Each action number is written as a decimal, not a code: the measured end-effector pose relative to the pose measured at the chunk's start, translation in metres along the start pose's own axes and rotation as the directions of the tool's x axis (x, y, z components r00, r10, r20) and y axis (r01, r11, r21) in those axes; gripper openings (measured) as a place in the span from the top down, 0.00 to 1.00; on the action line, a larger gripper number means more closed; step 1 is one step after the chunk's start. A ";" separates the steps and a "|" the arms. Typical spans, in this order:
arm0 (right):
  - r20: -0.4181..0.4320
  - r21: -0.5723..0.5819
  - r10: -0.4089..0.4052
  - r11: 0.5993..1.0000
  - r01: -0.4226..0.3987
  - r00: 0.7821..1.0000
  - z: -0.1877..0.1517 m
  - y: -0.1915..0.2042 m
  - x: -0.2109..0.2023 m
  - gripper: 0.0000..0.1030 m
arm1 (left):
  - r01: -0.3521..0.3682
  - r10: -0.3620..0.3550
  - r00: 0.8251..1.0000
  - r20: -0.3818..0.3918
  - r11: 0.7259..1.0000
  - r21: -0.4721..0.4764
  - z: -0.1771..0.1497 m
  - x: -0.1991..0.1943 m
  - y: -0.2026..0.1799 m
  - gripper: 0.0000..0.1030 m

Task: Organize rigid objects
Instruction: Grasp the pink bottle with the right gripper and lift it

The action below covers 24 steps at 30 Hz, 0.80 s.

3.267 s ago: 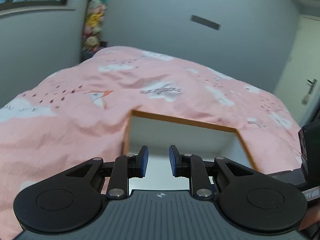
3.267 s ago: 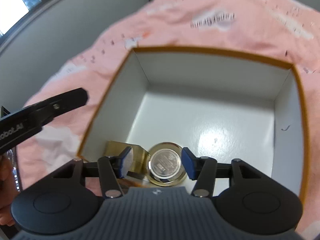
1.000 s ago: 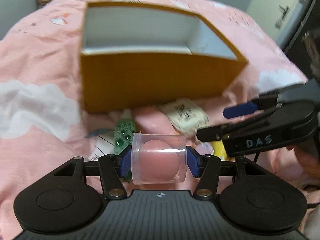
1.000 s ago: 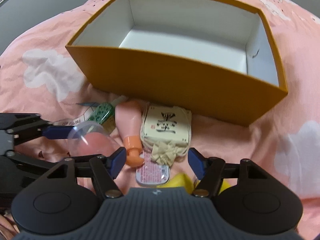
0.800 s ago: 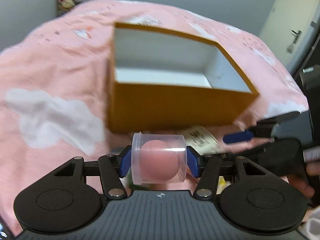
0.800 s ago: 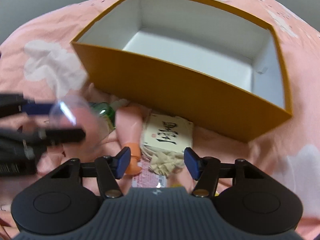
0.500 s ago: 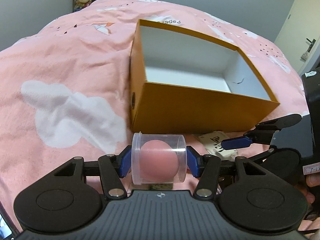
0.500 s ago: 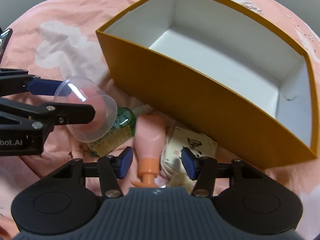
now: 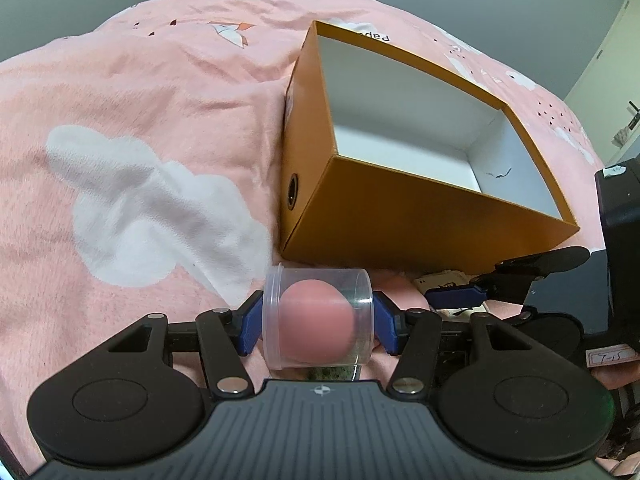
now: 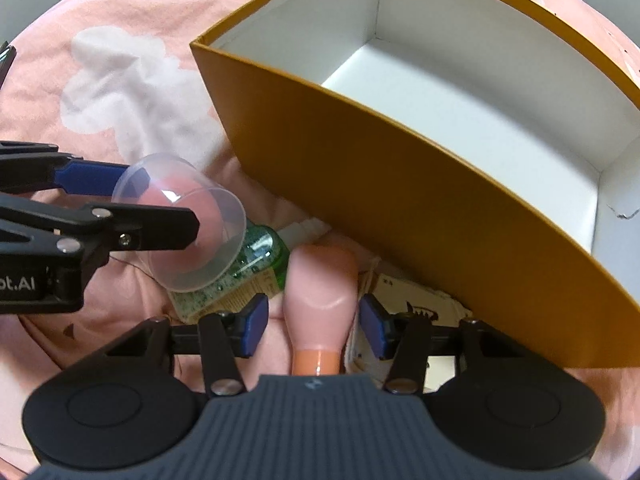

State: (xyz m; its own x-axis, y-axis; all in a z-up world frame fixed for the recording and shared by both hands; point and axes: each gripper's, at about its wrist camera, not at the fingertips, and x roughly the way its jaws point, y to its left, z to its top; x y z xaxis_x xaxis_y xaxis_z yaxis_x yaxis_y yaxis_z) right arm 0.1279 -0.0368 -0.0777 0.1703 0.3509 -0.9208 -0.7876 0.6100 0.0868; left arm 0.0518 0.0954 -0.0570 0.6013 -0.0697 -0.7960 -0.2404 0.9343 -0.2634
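Box at 12 o'clock shows nothing inside. Left gripper clamps jar; right gripper closing around tube, pads not touching. Bottle, pouch left.

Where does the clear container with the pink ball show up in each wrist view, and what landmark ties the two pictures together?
Left wrist view: the clear container sits low in the centre, clamped between the left gripper's blue pads.
Right wrist view: it appears at mid-left, held by the left gripper entering from the left edge, above a green bottle.
Shared landmark: the open orange box on the pink bedspread.
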 end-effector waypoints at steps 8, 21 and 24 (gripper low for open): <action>-0.055 0.012 0.023 1.000 -0.022 0.998 0.002 -0.002 0.016 0.55 | -0.007 0.007 1.000 -0.004 1.000 0.004 0.003 0.003 -0.001 0.38; -0.005 0.024 0.014 1.000 -0.014 1.000 -0.001 -0.002 -0.005 0.59 | -0.014 0.014 1.000 0.023 1.000 0.027 0.000 -0.005 -0.006 0.38; 0.016 0.037 -0.004 0.999 0.004 1.000 -0.006 -0.005 -0.019 0.59 | -0.017 0.015 0.999 0.049 0.999 0.038 0.000 -0.012 -0.009 0.38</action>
State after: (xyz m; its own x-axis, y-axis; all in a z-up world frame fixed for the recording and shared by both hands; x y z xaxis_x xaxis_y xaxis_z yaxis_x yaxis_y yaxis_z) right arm 0.1248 -0.0505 -0.0628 0.1830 0.3595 -0.9150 -0.7647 0.6370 0.0974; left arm 0.0473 0.0881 -0.0452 0.6342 -0.0382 -0.7722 -0.2216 0.9479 -0.2288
